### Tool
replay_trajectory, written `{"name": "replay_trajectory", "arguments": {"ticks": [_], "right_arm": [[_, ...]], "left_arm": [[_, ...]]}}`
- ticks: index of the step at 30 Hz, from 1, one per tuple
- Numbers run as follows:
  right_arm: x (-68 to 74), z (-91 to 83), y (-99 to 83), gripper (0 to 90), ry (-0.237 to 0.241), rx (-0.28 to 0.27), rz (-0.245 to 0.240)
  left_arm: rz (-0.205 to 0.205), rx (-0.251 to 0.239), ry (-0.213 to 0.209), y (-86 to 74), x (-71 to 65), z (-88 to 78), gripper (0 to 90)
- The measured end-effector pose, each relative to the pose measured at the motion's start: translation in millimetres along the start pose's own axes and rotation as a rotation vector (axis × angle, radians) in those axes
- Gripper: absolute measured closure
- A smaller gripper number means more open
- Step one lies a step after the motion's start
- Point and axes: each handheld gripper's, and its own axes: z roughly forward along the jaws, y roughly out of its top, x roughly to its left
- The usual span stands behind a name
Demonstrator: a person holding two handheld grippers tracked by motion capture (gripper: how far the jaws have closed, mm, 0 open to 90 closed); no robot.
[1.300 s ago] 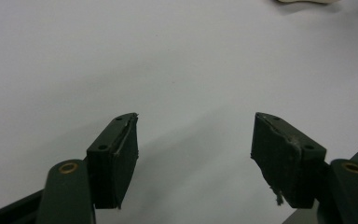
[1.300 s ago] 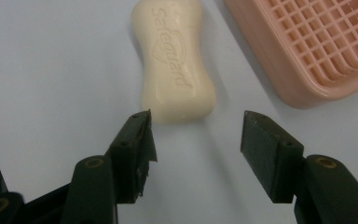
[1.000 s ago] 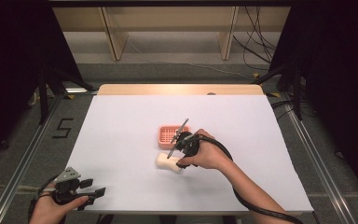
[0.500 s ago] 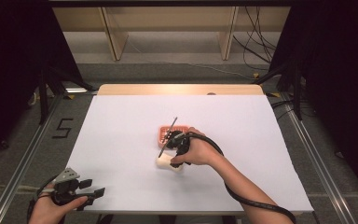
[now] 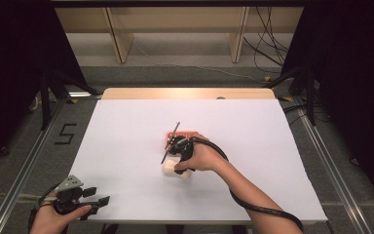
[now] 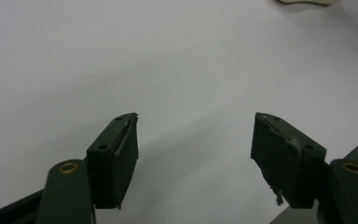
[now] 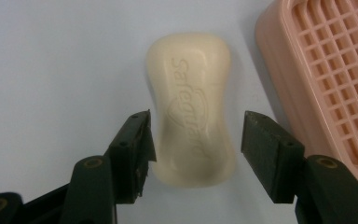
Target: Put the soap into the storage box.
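Observation:
A cream bar of soap (image 7: 191,107) with raised lettering lies flat on the white table, next to a pink soap dish (image 7: 328,79) with a grid floor. My right gripper (image 7: 196,135) is open just above the bar, one jaw on each side of its near half, not touching. From above, the soap (image 5: 171,168) peeks out beneath the right gripper (image 5: 175,156), and the pink dish (image 5: 187,133) sits just beyond. My left gripper (image 5: 100,202) rests open at the table's front left corner; in its own view the left gripper (image 6: 193,140) holds nothing over bare white surface.
The white table (image 5: 126,126) has a wooden strip along its far edge. Metal rails run along both sides on the floor, with a "5" mark at the left. Shelving legs and cables stand beyond the table. The right gripper's cable trails along the forearm.
The right gripper has moved left and nearer, from over the pink dish down to the soap bar. The left gripper has stayed put.

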Motion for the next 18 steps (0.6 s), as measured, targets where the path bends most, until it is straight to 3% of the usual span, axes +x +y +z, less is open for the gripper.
{"name": "replay_trajectory", "arguments": {"ticks": [4, 6, 7, 9, 10, 11, 13, 14, 16, 18], "right_arm": [[0.6, 3.1, 3.7, 43.6, -0.002, 0.004, -0.003], [-0.3, 3.2, 5.2, 43.5, -0.021, 0.022, -0.031], [1.6, 4.2, 6.9, 43.5, 0.001, 0.006, -0.014], [2.0, 4.7, 8.4, 43.5, -0.002, 0.007, -0.009], [0.4, 4.3, 9.0, 43.5, -0.014, 0.020, -0.031], [1.2, 5.4, 9.7, 43.5, 0.006, 0.005, -0.015], [2.2, 5.3, 10.4, 43.5, -0.001, 0.010, 0.000], [-0.3, 5.3, 10.3, 43.5, -0.022, 0.021, -0.039], [-0.8, 6.5, 10.9, 43.5, -0.018, 0.015, -0.050], [1.8, 7.5, 11.8, 43.5, 0.006, 0.005, -0.013]], "left_arm": [[0.001, 0.002, -0.002, 0.0, 0.1, -0.2, 31.2], [0.005, 0.016, -0.015, 0.6, 0.9, -1.3, 31.2], [0.006, 0.014, -0.014, 0.6, 1.0, -1.2, 31.2], [0.005, 0.014, -0.014, 0.6, 0.9, -1.2, 31.2], [0.005, 0.014, -0.015, 0.6, 0.9, -1.2, 31.2], [0.005, 0.014, -0.015, 0.6, 0.9, -1.1, 31.2], [0.005, 0.014, -0.015, 0.6, 0.9, -1.1, 31.2], [0.004, 0.014, -0.015, 0.6, 0.9, -1.1, 31.2], [0.004, 0.014, -0.015, 0.6, 0.8, -1.0, 31.2], [0.003, 0.014, -0.013, 0.6, 0.7, -1.0, 31.2]]}}
